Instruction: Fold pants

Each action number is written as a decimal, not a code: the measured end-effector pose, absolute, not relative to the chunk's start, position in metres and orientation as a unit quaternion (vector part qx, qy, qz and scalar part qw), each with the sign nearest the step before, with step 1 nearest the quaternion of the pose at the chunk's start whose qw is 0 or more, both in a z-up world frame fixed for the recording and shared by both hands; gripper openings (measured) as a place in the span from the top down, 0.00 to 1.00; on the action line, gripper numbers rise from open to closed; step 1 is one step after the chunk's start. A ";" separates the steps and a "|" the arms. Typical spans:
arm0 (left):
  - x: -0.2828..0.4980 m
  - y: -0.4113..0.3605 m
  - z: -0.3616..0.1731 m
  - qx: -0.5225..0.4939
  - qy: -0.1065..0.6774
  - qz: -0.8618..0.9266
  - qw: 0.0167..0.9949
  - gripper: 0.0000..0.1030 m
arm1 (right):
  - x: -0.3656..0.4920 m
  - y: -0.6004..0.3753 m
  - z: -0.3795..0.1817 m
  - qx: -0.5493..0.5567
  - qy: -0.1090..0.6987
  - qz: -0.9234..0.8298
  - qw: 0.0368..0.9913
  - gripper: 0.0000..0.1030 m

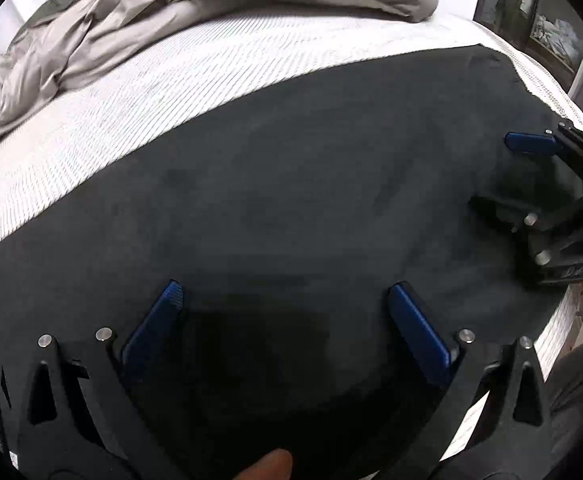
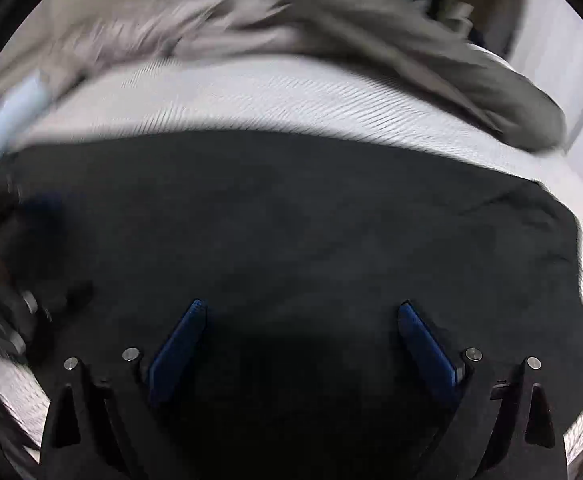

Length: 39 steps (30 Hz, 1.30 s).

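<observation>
- Mattress (image 1: 139,108): white, ribbed cover, fills the background of both wrist views; its near edge drops off at lower right of the left wrist view.
- Black pants (image 1: 291,200): spread flat on the mattress, dark fabric with soft creases and no sharp fold visible. The far edge runs as a straight line against the white cover; one corner lies close to the mattress's right edge. In the right wrist view the same cloth (image 2: 291,220) takes up the lower half, with its right corner lying flat.
- Grey duvet (image 1: 103,28): crumpled in a heap along the far side of the mattress, apart from the pants with a strip of white cover between. Blurred in the right wrist view (image 2: 331,20).
- Left gripper (image 1: 287,300): fingers spread wide, blue pads (image 1: 153,328) well apart, nothing between them. It hovers over the near part of the pants; contact with the cloth cannot be told. A fingertip (image 1: 269,466) of the person's hand shows at the bottom edge.
- Right gripper (image 2: 301,320): fingers likewise splayed and empty, blue pads over the dark cloth. In the left wrist view it enters from the right (image 1: 499,168), one blue pad over the pants near the right corner.
- Right wrist view is motion-blurred; a dark smeared shape at its left edge cannot be made out.
</observation>
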<state>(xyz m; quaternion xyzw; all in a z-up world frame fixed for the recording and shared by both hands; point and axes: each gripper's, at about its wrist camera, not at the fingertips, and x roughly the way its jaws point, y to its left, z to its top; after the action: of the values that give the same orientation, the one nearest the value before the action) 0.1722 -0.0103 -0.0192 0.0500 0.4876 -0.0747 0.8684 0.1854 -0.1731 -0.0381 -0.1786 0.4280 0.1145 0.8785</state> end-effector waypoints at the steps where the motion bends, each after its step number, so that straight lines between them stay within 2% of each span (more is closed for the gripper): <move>1: 0.167 0.002 -0.019 0.047 0.486 -0.070 0.870 0.00 | 0.186 -0.174 -0.040 -0.196 0.418 0.114 0.880 0.05; 4: 0.141 0.054 -0.020 0.049 0.480 -0.019 0.876 0.00 | 0.183 -0.200 -0.035 -0.177 0.419 0.101 0.885 0.04; 8: 0.109 0.123 -0.018 -0.007 0.475 0.027 0.879 0.00 | 0.181 -0.247 -0.029 -0.158 0.421 -0.003 0.893 0.03; 12: 0.090 0.146 -0.013 -0.029 0.465 0.036 0.884 0.01 | 0.175 -0.265 -0.015 -0.120 0.419 -0.052 0.899 0.03; 17: 0.117 0.106 0.000 -0.027 0.459 0.012 0.888 0.01 | 0.175 -0.208 0.000 -0.115 0.388 0.044 0.913 0.03; 23: 0.204 0.064 -0.033 0.012 0.507 -0.001 0.862 0.00 | 0.205 -0.105 -0.034 -0.174 0.424 0.140 0.878 0.03; 26: 0.202 0.073 -0.033 -0.002 0.505 0.003 0.863 0.00 | 0.233 -0.120 -0.043 -0.176 0.445 0.120 0.870 0.03; 29: 0.188 0.103 -0.030 -0.008 0.497 0.030 0.867 0.00 | 0.240 -0.158 -0.039 -0.208 0.430 0.015 0.878 0.02; 32: 0.166 0.132 -0.030 -0.019 0.492 0.068 0.868 0.00 | 0.245 -0.208 -0.037 -0.178 0.441 -0.050 0.878 0.02; 35: 0.154 0.139 -0.023 -0.034 0.489 0.077 0.868 0.01 | 0.243 -0.222 -0.031 -0.132 0.452 -0.035 0.881 0.02; 39: 0.160 0.125 -0.005 -0.053 0.474 0.050 0.878 0.01 | 0.219 -0.177 -0.013 -0.133 0.427 0.051 0.893 0.02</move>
<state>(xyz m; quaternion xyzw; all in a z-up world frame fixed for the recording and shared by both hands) 0.1598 0.1247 -0.0049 -0.0528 0.4740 0.0501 0.8775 0.2193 -0.1765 -0.0130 -0.1331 0.4270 0.0510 0.8929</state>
